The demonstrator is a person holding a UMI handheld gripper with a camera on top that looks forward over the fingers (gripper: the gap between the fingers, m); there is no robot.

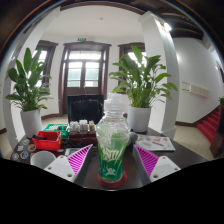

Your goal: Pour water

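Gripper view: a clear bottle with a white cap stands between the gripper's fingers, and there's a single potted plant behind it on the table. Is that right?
Not quite. The gripper view shows two potted plants, not one: a left plant and a right plant. The rest holds: the clear bottle with its white cap stands between the fingers of the gripper.

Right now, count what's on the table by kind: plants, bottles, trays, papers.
Plants: 2, one beyond the tray, one beyond the bottle
Bottles: 1, a clear bottle between the open fingers of the gripper
Trays: 1, green
Papers: 1
Total: 5
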